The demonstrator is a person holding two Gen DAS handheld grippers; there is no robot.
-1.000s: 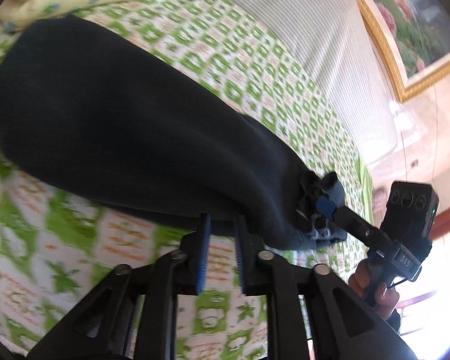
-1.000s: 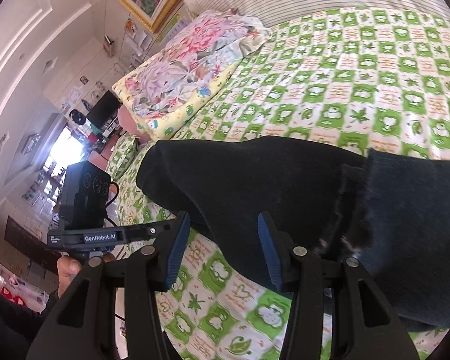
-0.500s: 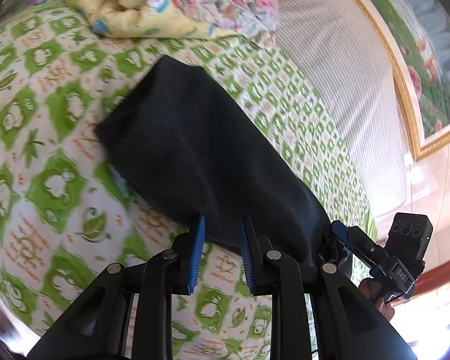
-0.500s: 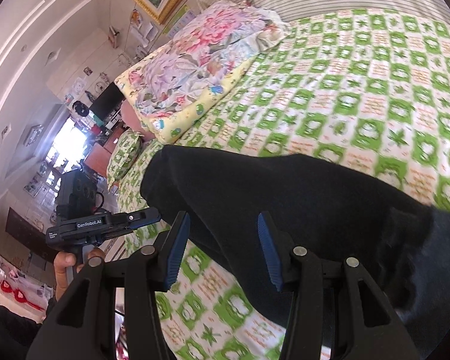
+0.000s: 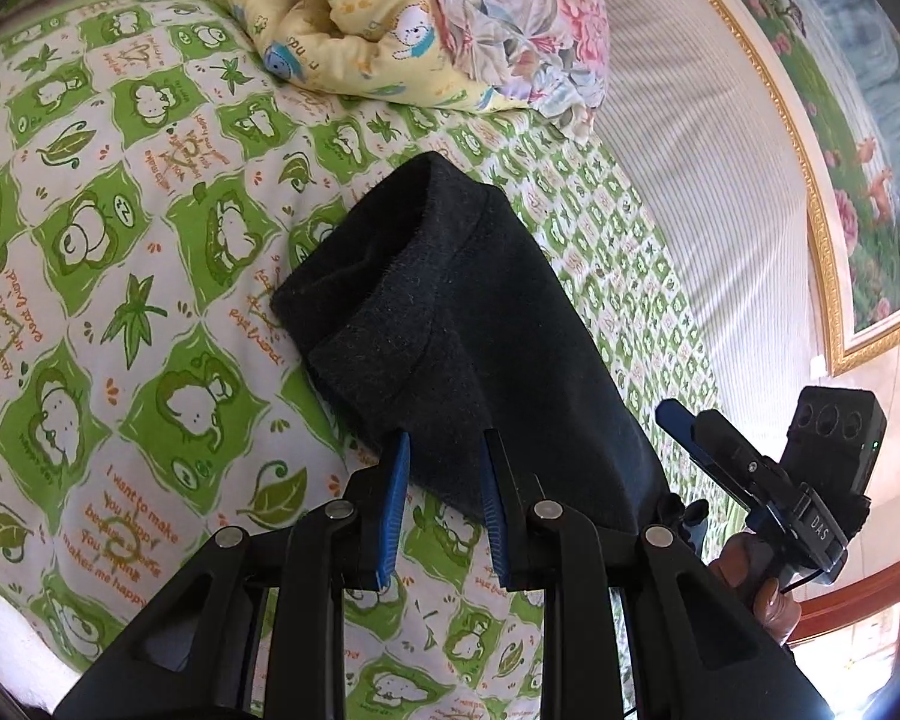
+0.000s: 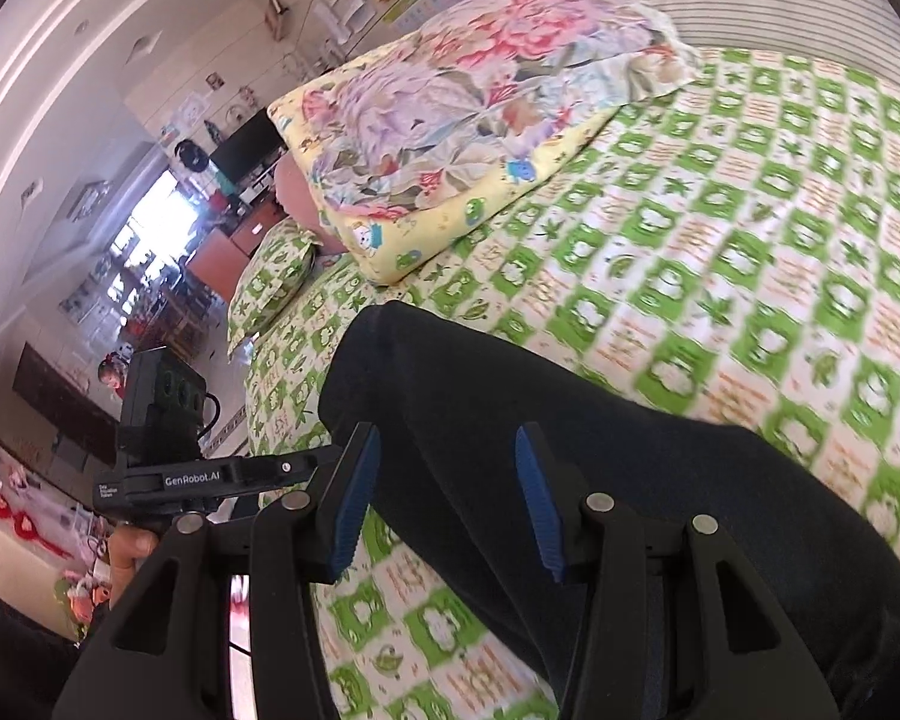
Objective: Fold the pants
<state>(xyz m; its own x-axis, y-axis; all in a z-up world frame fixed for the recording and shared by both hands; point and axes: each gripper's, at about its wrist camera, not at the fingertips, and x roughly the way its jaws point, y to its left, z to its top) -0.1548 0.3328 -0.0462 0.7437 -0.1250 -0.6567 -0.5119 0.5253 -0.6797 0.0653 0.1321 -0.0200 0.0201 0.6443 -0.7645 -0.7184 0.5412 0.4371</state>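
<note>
your left gripper [image 5: 444, 468], jaws narrowly parted and holding nothing, sits right at the near edge of the dark pants [image 5: 480, 324] on the bed [image 5: 120, 312], long axis running toward the pillows, while your right gripper [image 6: 444, 480], wide and empty, seems just above them.

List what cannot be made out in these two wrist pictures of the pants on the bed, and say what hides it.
- Near end of the pants: right wrist view, cut off by the frame edge and the right gripper.
- Bedsheet print: right wrist view, motion blur.
- Pants lower edge: left wrist view, behind the left gripper.
- Far shelf items: right wrist view, too small.
</note>
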